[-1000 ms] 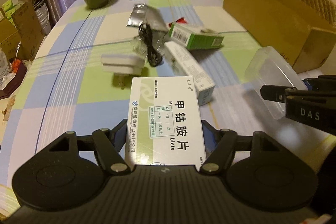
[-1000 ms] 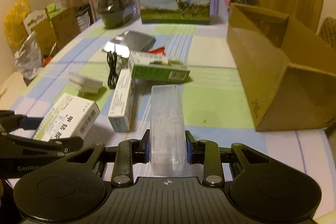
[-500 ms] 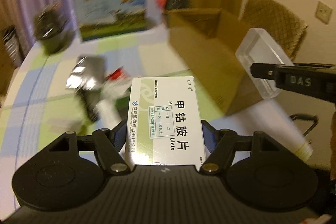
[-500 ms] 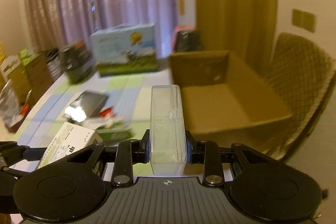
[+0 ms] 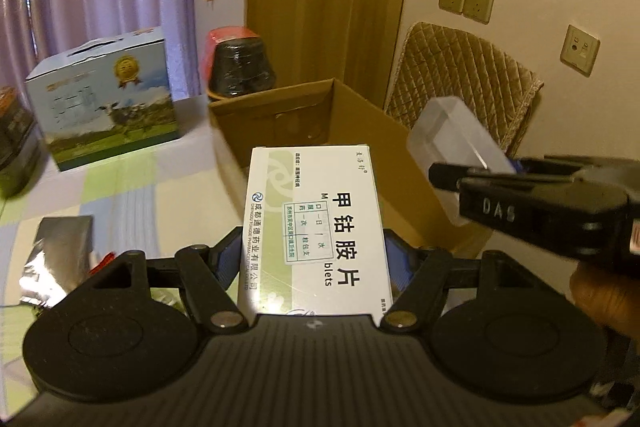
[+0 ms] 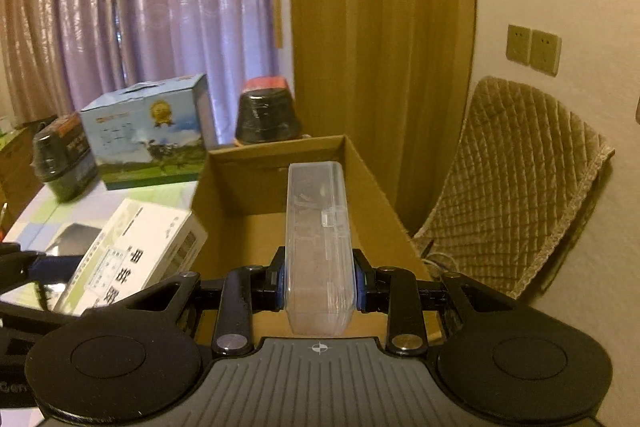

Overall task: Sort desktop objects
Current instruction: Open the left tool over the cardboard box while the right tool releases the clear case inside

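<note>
White card makes up the pill box (image 5: 316, 223), and in the left wrist view the left gripper (image 5: 316, 259) has its fingers pinching it from both sides. A second ago this box hung low over the worktop (image 5: 120, 187) with the other small things under it. Now it is lifted and turned to face the open brown carton (image 5: 352, 131). The right gripper (image 5: 472, 179) comes in from the side with the clear case (image 5: 452, 131).

In the right wrist view, the right fingers squeeze that clear plastic case (image 6: 318, 247), which now sits right in front of the carton's (image 6: 272, 183) open top; before, it pointed down at the worktop. I think both things are ready to drop in.
</note>
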Demonstrator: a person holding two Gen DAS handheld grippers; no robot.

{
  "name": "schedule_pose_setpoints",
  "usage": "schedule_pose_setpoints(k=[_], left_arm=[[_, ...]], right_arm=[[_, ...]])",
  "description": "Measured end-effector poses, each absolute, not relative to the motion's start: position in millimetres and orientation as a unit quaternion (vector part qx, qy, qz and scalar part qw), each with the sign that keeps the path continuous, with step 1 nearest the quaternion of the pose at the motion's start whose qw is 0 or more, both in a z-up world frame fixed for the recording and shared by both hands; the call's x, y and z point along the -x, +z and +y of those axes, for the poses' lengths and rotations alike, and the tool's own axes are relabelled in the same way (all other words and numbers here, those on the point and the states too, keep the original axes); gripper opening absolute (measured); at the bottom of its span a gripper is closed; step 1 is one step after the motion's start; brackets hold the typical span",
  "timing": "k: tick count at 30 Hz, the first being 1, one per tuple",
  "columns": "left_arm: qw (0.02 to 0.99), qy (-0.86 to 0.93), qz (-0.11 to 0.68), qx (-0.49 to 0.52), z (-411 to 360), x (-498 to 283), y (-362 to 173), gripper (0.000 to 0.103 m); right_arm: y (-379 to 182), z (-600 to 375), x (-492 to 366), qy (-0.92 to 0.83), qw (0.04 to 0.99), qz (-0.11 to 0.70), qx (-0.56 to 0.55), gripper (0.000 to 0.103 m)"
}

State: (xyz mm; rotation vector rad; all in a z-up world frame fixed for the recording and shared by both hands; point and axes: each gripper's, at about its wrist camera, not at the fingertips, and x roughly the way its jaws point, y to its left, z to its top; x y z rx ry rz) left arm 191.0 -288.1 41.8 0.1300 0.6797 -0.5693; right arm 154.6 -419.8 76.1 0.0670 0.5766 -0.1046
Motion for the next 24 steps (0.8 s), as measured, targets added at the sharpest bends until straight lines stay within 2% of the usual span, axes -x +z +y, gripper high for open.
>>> schedule_pose_setpoints(k=[13,16,24], left_arm=[[0.897,-0.283,0.336,-0.051,-320,-224,30,0.068],[0.898,-0.280,0.336,-0.048,-318,-225,29,0.074],[0.906,-0.262,0.331,-0.044,-291,-216,30,0.074]], right_arm=[[58,-445,-172,-0.061,0.952,0.296,-0.054,0.028],[56,-446,-173,-0.060,0.951,0.298,-0.057,0.028],[56,-445,-174,-0.057,0.951,0.299,-0.058,0.028]])
